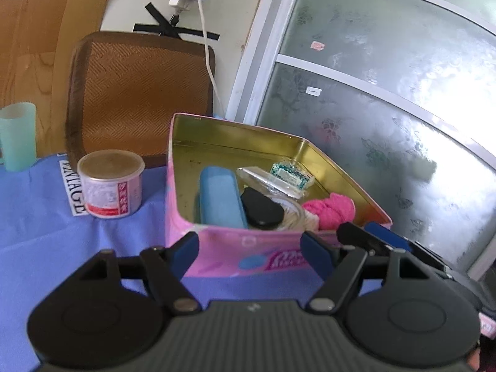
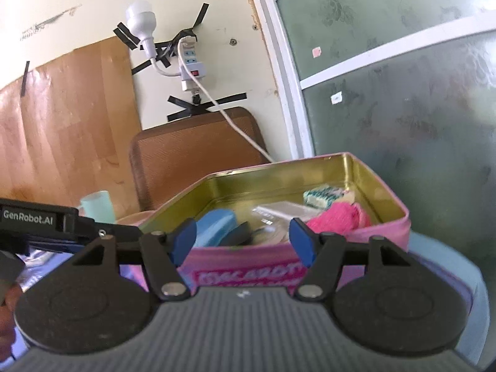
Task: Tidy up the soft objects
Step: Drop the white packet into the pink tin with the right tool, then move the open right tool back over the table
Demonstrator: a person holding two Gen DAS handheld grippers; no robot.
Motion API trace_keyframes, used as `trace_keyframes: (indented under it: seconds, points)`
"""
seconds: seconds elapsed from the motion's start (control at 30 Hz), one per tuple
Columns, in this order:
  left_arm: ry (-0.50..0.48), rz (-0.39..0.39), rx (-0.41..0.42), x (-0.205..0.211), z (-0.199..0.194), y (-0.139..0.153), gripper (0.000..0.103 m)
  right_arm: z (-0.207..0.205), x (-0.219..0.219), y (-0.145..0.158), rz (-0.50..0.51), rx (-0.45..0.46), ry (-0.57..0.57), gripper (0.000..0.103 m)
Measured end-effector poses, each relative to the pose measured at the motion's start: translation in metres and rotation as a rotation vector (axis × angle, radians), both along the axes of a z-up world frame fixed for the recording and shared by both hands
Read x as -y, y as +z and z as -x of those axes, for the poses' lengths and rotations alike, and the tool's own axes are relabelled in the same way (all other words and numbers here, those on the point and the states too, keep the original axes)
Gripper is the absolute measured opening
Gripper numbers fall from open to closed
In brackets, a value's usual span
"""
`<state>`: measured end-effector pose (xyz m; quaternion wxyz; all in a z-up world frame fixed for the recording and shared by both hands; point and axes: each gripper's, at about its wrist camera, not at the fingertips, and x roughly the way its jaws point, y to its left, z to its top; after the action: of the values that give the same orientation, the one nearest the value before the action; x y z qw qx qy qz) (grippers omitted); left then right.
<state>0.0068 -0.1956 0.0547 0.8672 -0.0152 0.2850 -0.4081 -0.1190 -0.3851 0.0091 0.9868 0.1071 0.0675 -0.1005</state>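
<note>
Just ahead of the left tool (image 1: 249, 252), whose fingers stand apart with nothing between them, sits the pink tin (image 1: 229, 257) at frame centre; the pink yarn (image 1: 330, 209) lies in its lower right corner, beside a blue case (image 1: 218, 200). Likewise the right tool (image 2: 243, 245) is spread wide and bare, the yarn (image 2: 338, 221) just beyond its right finger

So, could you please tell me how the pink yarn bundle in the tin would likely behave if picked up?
The pink knitted yarn bundle looks soft and bunched, so it would probably squash between jaws, feel light, and might trail loose strands.
</note>
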Motion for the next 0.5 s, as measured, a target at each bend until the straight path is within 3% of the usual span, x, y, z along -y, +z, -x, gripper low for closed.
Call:
trace_keyframes:
  seconds: [0.5]
  points:
    - [0.039,-0.036,0.031,-0.055,0.018,-0.013,0.075,0.019,-0.038,-0.002,0.018,-0.096,0.049,0.068]
